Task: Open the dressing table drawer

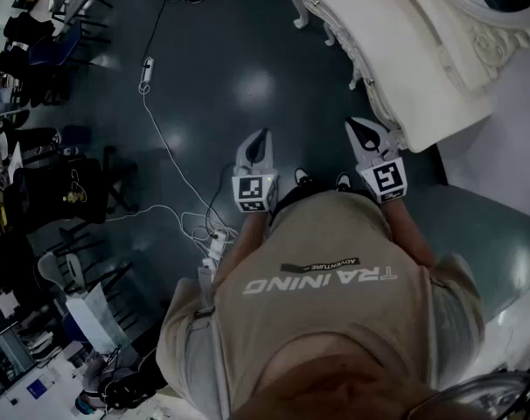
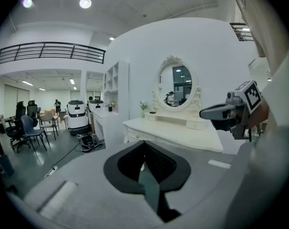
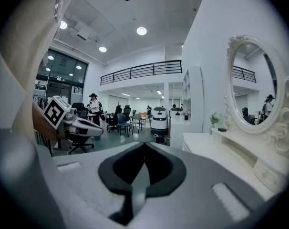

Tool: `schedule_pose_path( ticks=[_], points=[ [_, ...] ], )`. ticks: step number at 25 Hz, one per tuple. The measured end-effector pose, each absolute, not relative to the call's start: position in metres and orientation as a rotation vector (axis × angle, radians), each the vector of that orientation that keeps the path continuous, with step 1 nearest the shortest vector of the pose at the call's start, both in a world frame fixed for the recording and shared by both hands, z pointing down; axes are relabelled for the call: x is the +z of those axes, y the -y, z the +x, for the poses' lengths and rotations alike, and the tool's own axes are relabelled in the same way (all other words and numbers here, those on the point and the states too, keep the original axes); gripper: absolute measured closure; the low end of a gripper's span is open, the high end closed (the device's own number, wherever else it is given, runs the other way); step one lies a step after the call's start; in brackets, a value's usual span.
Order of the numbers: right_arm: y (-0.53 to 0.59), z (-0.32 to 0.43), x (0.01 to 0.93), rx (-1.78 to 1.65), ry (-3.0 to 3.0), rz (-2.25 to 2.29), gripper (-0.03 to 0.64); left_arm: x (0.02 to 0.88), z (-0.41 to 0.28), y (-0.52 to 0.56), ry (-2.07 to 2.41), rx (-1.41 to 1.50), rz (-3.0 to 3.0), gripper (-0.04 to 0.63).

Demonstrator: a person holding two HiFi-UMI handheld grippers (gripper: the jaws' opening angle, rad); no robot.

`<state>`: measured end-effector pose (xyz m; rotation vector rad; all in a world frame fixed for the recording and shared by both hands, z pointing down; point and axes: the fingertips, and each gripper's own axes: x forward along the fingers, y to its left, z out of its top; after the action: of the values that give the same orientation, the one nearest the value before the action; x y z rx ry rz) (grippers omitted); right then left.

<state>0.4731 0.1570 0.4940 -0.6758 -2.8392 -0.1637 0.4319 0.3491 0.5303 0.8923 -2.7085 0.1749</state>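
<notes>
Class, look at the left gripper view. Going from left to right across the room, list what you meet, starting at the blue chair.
In order: blue chair → white wheeled robot → white shelf unit → oval mirror → right gripper.

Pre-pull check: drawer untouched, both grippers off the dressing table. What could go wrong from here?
1. The left gripper and right gripper are both shut and empty. Unless one opens, it will likely bump the drawer front instead of gripping a knob.
2. The right gripper looks close to the dressing table at its carved edge, so a swing could knock it.
3. A power strip and cables lie near the person's shoes, which is a trip risk.
</notes>
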Motion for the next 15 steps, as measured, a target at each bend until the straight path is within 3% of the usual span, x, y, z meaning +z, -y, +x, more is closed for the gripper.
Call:
schedule_pose_path(
  ticks=[15],
  points=[
    [-0.216, 0.374, 0.509, -0.110, 2.790, -0.552, 0.614, 0.544, 0.314, -0.425, 2.680, 0.135, 0.944, 0.588]
  ],
)
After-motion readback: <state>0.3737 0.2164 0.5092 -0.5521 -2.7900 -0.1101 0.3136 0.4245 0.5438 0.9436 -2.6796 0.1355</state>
